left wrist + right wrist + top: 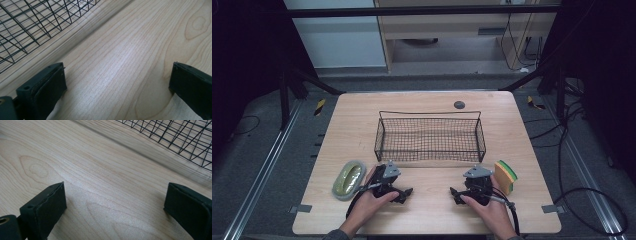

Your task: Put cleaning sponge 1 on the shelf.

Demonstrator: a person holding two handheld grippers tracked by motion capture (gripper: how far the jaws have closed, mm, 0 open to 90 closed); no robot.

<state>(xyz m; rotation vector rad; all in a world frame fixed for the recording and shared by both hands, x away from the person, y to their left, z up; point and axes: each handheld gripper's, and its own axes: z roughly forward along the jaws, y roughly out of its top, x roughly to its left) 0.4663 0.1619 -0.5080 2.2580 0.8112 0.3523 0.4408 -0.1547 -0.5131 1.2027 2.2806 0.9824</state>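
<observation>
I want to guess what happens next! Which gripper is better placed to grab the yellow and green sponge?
The right gripper, probably. The sponge stands just beside that hand; the left gripper sits across the table, nearer the tape roll.

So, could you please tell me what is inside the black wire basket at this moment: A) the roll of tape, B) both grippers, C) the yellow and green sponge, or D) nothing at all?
D: through the mesh of the wire basket only bare wood shows, while the sponge stands on the table to its right and the tape roll lies to its left, both outside it.
</observation>
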